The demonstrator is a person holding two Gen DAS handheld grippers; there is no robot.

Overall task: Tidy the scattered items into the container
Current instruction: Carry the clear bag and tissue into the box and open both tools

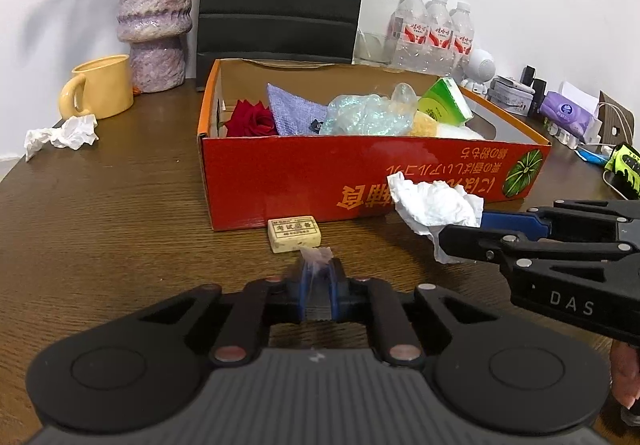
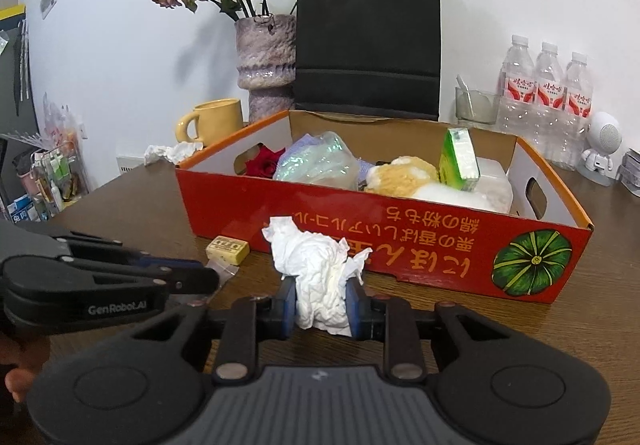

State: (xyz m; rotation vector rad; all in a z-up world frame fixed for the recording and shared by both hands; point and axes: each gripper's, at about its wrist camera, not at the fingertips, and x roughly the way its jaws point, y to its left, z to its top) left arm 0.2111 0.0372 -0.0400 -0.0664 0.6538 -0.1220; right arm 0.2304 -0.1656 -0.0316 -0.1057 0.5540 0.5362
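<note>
Left gripper (image 1: 318, 277): fingers pinching a small clear wrapper (image 1: 316, 257) above the tabletop (image 1: 120, 225).
Eraser (image 1: 295, 233): flat, long axis left-right, before the box (image 1: 360, 181).
Right gripper (image 2: 322, 301): fingers clamping a crumpled tissue (image 2: 320, 277), upright.

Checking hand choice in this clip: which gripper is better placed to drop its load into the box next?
Probably the right gripper: it is shut on a crumpled tissue, close to the box front wall. The left gripper pinches only a small clear scrap, farther back behind the eraser.
</note>
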